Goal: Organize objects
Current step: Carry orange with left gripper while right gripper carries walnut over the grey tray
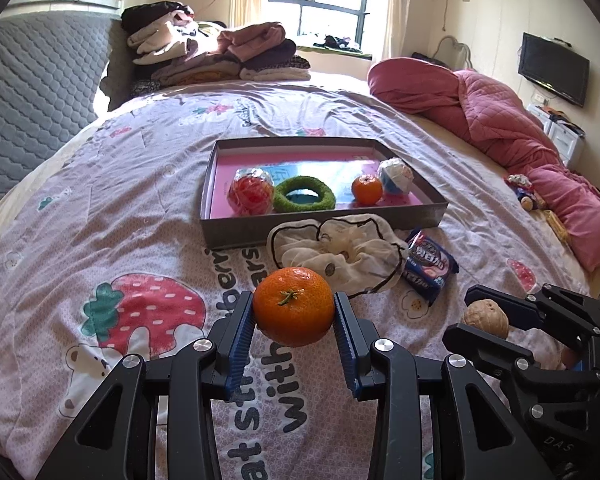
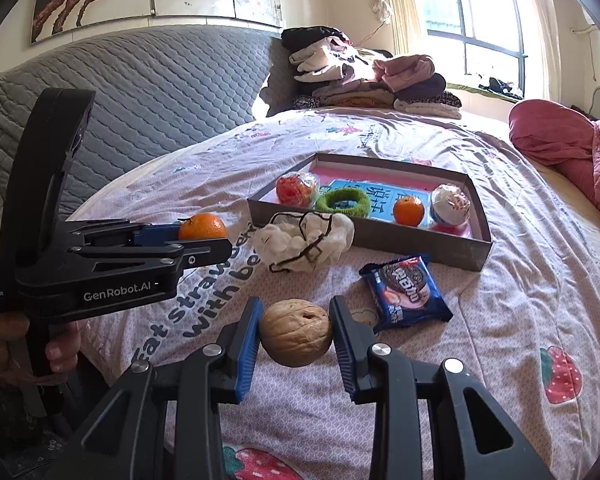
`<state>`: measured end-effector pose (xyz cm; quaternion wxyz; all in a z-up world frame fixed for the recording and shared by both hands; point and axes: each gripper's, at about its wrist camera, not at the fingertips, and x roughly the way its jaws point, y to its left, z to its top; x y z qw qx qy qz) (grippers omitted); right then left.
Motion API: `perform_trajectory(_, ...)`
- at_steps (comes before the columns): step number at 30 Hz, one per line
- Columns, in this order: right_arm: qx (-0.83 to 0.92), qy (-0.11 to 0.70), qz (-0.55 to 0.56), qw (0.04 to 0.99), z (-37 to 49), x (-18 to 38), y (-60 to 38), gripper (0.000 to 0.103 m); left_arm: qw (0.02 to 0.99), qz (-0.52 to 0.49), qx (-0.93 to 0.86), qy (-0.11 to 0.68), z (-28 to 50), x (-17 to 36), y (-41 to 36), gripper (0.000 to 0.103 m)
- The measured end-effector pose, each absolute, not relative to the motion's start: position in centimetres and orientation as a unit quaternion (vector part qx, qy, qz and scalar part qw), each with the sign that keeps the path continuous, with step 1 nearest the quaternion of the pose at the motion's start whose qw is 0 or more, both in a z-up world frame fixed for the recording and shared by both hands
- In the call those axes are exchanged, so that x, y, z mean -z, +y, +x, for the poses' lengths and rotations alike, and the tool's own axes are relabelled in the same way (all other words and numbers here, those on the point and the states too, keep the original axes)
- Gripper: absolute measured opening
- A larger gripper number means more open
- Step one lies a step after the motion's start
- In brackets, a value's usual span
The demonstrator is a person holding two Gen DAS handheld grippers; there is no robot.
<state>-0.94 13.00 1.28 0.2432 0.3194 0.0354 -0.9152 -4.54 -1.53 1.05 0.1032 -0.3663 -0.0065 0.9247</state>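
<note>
Orange fruit first: I see my left claw (image 1: 294, 312) pinching a mandarin (image 1: 293, 306) between its blue pads, lifted above the bed (image 1: 100, 208). My right claw (image 2: 296, 332) is pressed on a walnut (image 2: 296, 332), also clear of the quilt. Both claws hang over the near edge of the bed, side by side.

Toward the middle of the bed lies a grey box (image 1: 320, 226) with a red mesh ball (image 1: 250, 192), a green ring (image 1: 304, 194), a second mandarin (image 1: 367, 189) and a blue-white ball (image 1: 396, 176). The print on its floor I cannot read. Just beside its near wall lie a white scrunchie (image 1: 340, 256) and a cookie packet (image 1: 430, 266), partly under the scrunchie in the left wrist view. The hand (image 2: 24, 344) on the left handle is cut off by the picture edge.
</note>
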Motion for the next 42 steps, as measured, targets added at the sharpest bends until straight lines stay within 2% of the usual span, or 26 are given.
perform_trajectory(20,0.939,0.037,0.254,0.231,-3.5,-6.3,13.6,0.035,0.119,-0.295,-0.948,-0.006,-5.8,-6.6,-0.4,0.04)
perform_trajectory(42,0.961,0.048,0.191,0.193,-10.1,-9.9,15.2,0.035,0.129,-0.246,-0.961,0.019,-13.3,-8.9,1.2,0.04)
